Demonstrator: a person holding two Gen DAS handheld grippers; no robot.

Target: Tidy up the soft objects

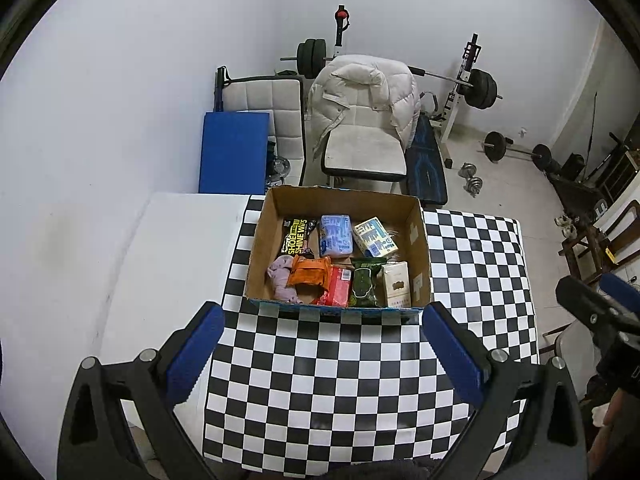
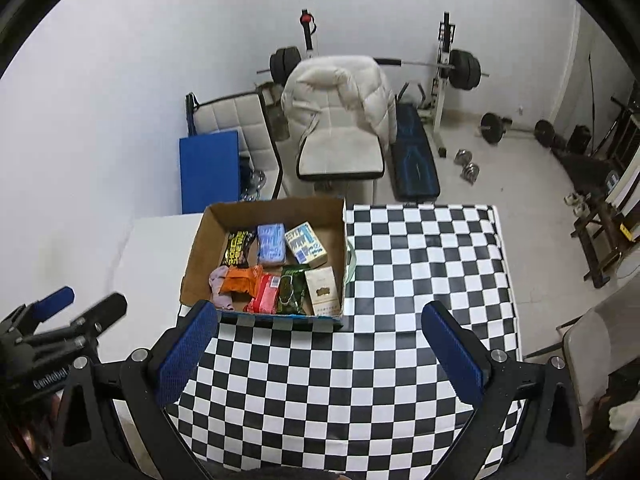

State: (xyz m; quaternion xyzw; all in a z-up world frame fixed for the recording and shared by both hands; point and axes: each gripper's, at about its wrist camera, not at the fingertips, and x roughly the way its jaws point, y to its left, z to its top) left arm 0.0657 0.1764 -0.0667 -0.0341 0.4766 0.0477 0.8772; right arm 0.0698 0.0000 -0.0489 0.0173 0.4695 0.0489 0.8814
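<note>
**Both grippers empty, box packed**

Your left hand-held gripper [image 1: 323, 322] and right hand-held gripper [image 2: 320, 320] both hover with fingers spread wide, holding nothing, over the checkered surface [image 2: 400, 360]. Ahead, at the surface's far edge, the cardboard box [image 1: 420, 240] holds packets, among them an orange pouch [image 1: 310, 276] and a lilac cloth [image 1: 282, 276].

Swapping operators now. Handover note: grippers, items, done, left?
Left gripper: open, empty, above the checkered cloth just short of the box.
Right gripper: open, empty, same height, right of the left one.
Items: all visible ones are in the box, including purple cloth, orange pack, red pack, green pack, blue pack.
Done: nothing outside the box.
Left: probably only a check.
</note>
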